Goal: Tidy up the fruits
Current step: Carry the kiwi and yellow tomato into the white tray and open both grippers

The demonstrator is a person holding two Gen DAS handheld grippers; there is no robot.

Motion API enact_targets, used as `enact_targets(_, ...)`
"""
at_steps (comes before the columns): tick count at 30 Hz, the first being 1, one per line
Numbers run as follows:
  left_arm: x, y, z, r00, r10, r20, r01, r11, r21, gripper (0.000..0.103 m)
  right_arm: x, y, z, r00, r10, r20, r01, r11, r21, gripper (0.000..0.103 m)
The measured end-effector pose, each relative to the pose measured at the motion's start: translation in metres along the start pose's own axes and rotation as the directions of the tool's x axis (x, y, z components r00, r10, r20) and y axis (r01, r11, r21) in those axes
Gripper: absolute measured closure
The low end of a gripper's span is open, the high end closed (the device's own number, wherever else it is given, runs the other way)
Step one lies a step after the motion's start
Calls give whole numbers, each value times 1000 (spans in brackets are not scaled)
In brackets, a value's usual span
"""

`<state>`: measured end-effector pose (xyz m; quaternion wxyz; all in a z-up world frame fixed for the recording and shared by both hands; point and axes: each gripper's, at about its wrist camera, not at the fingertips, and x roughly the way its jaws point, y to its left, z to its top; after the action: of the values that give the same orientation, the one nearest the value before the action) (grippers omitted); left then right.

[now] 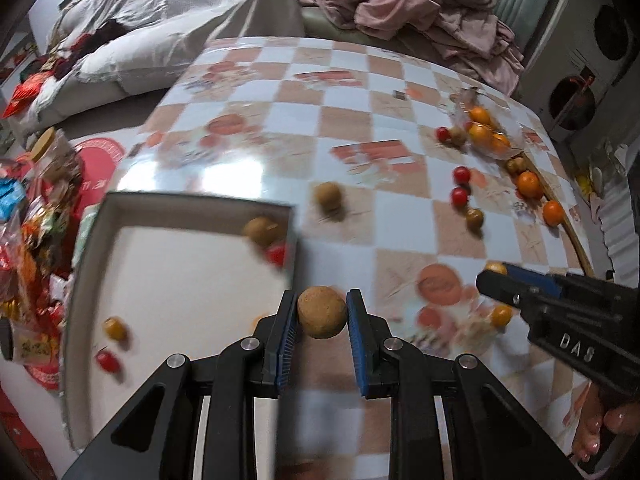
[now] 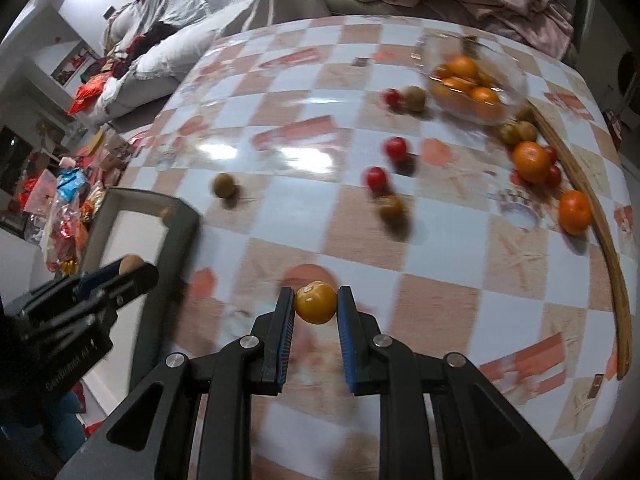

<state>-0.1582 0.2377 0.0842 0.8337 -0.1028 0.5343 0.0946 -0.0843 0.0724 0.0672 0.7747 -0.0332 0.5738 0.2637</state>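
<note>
Two sets of tongs are seen above the checkered surface (image 1: pixel 304 92), each clenched on one fruit. A round brown fruit (image 1: pixel 322 312) is gripped between the blue pads of the left tongs (image 1: pixel 322 314), just beside the near right corner of the shallow white box (image 1: pixel 192 200). A small yellow-orange fruit (image 2: pixel 316 302) is pinched by the right tongs (image 2: pixel 316 306) over the near middle of the surface. Inside the box, a brown fruit (image 1: pixel 262 231) and a red one (image 1: pixel 277 255) are found at the far right corner, two more at the near left. Oranges are held in a clear bowl (image 2: pixel 512 92) at the far right. Red and brown fruits are scattered between bowl and box, and two oranges (image 2: pixel 531 161) lie by the right edge.
</note>
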Motion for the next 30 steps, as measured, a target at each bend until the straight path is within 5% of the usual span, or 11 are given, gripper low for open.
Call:
enact_targets(13, -9, 101, -38, 996, 88, -24, -90, 988, -129, 77, 27, 110, 13, 996, 84, -38, -88, 989, -117, 80)
enact_targets(30, 24, 123, -57, 987, 144, -72, -153, 978, -145, 77, 107, 186, 37, 986, 77, -144, -114, 958, -264, 80)
